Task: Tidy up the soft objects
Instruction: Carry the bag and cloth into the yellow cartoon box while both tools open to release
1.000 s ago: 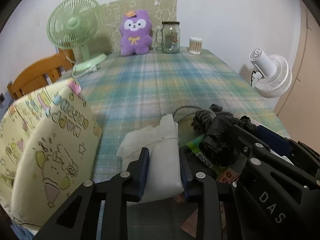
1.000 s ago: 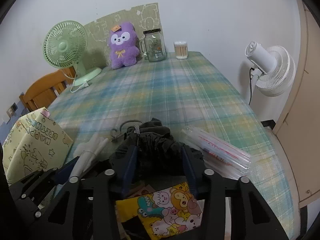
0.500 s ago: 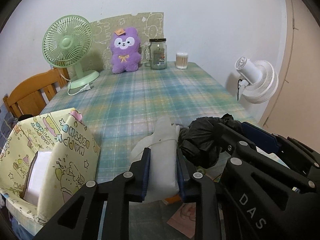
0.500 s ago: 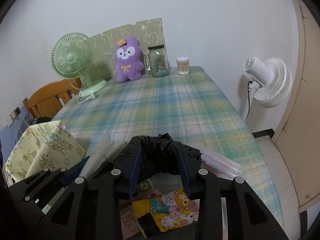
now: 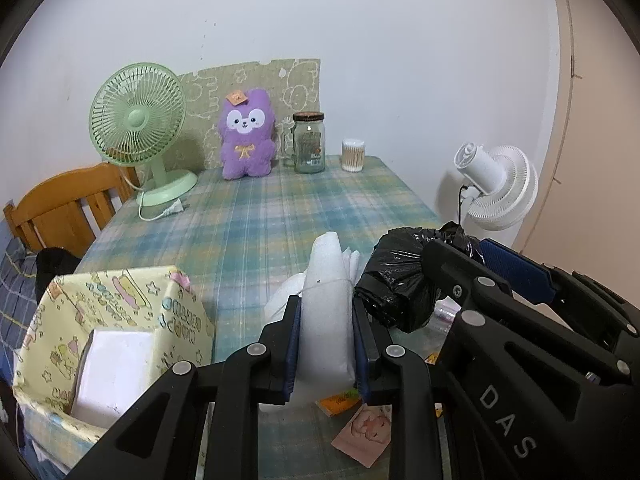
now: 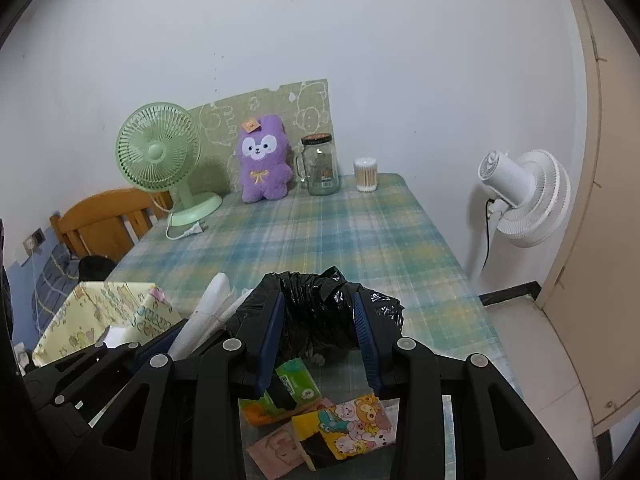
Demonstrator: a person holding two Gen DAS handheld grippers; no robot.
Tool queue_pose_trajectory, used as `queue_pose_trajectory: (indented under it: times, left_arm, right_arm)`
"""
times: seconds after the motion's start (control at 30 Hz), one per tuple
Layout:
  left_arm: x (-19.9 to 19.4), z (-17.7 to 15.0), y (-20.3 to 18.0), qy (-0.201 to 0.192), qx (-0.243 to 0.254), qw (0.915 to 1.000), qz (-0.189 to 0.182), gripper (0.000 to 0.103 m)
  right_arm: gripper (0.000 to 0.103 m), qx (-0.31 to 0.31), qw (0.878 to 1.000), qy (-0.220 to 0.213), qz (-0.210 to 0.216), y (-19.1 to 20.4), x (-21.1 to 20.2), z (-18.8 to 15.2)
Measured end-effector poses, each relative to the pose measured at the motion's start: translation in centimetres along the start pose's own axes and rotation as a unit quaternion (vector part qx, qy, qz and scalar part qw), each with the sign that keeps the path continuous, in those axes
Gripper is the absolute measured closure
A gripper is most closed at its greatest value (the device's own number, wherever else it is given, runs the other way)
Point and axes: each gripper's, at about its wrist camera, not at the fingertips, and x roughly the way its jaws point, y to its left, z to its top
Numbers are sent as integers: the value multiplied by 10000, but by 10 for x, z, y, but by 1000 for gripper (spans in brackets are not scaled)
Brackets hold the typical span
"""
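- While both bundles hang in the air above the near edge of the tabletop [image 5: 280,216], the step in hand looks like carrying them to the yellow box [image 5: 108,320] at the left.
- Left claw [image 5: 326,344] is clamped on a white foam roll [image 5: 326,300], tied with a thin string and standing nearly upright between the blue pads.
- Right claw [image 6: 320,344] is squeezed around a crumpled black plastic bag [image 6: 320,308], just to the right of the foam and close beside it.
- That box is open on top and already has a white pad [image 5: 112,368] inside; free room seems to be beside the pad.
- To do this well, I would move the foam over the opening first, lower it before letting go, and keep the bag clear so the two claws do not knock together.
- Small printed packets [image 6: 348,424] lie on the tabletop under the claws and are likely next.
- Farther back stand a green fan [image 5: 140,128], a purple plush toy [image 5: 248,136] and a glass jar [image 5: 309,142].
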Motion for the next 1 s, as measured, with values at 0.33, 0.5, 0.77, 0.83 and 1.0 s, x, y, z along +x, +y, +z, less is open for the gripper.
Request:
queue_pose_trajectory:
  times: [0.33,0.5,0.77,0.83,1.0]
  left_arm:
    - [-26,18,20,-280,111,9995,57,81]
    - [-38,20,37,-384,92,9991,153,81]
    - [-50,19,66,-497,77,9980,382,81]
    - [-53,18,73,-529,64,9976,450,81]
    - [-55,15,92,-528,1,9967,613,81]
  right_arm:
    - [63,-122,9996,-233,32,24,-18,21]
    - [63,-207,9994,-248,136,43,-21,27]
    - [63,-348,9983,-293,356,78,-23,30]
    - [63,-379,9979,-301,431,85,-23,30]
    - [64,-473,9964,-270,649,108,-16,29]
